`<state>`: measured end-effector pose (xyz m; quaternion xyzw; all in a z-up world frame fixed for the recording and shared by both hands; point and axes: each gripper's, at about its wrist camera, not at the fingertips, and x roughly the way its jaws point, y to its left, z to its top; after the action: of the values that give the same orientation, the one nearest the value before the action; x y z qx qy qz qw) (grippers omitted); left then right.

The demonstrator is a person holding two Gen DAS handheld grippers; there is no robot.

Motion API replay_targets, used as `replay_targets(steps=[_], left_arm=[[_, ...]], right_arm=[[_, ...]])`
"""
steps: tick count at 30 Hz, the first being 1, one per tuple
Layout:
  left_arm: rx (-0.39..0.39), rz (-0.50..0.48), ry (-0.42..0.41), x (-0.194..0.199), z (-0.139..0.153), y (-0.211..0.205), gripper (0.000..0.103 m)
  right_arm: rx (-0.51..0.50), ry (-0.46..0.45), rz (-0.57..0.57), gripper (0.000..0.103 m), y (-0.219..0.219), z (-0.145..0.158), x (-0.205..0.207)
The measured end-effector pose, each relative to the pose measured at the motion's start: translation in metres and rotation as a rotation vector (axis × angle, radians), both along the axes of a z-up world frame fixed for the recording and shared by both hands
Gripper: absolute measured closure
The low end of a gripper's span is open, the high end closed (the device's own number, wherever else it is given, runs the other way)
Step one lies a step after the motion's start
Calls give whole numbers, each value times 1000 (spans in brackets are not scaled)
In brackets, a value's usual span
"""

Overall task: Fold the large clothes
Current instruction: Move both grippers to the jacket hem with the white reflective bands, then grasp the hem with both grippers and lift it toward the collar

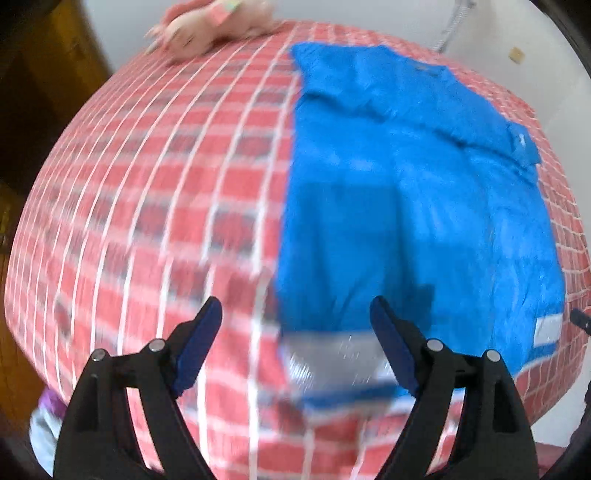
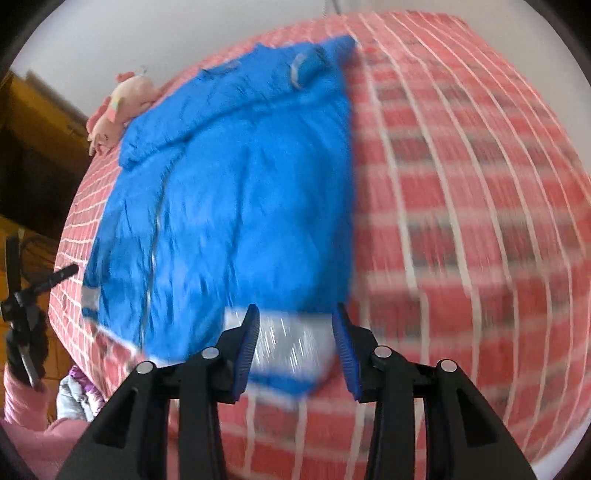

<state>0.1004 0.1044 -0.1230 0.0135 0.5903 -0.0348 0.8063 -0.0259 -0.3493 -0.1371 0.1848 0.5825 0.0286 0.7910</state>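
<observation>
A bright blue jacket (image 1: pixel 413 206) lies flat on a red plaid bedspread (image 1: pixel 166 206), its sides folded in, collar at the far end and a grey reflective hem band (image 1: pixel 332 354) nearest me. My left gripper (image 1: pixel 295 314) is open above the hem's left corner, holding nothing. In the right wrist view the jacket (image 2: pixel 240 206) fills the left half, and my right gripper (image 2: pixel 295 314) is open over the reflective hem band (image 2: pixel 288 343) at its right corner. Both views are motion-blurred.
A pink plush toy (image 1: pixel 214 26) lies at the bed's far edge; it also shows in the right wrist view (image 2: pixel 118 107). Wooden furniture (image 2: pixel 37 147) stands left of the bed. The other gripper (image 2: pixel 26 306) shows at far left. White wall lies behind.
</observation>
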Motion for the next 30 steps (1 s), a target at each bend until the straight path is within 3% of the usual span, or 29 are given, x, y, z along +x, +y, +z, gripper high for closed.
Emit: replay_targets(steps=[8,23,29,30], left_arm=[[-84,53,66,-48,-20,21,22],[-151,40,88,-39,-48,16,23],[-249,40,130,-32,-56,14,53],[-271,37,137,-33,-56,13,63]], right_arm=[[150,58,-20,62,6,-29,-20],[220,84,-48,64,6,-62,-14],[239,71,-53,87,6,-60,-12],[244,66,-54,89,5,-58,-13]])
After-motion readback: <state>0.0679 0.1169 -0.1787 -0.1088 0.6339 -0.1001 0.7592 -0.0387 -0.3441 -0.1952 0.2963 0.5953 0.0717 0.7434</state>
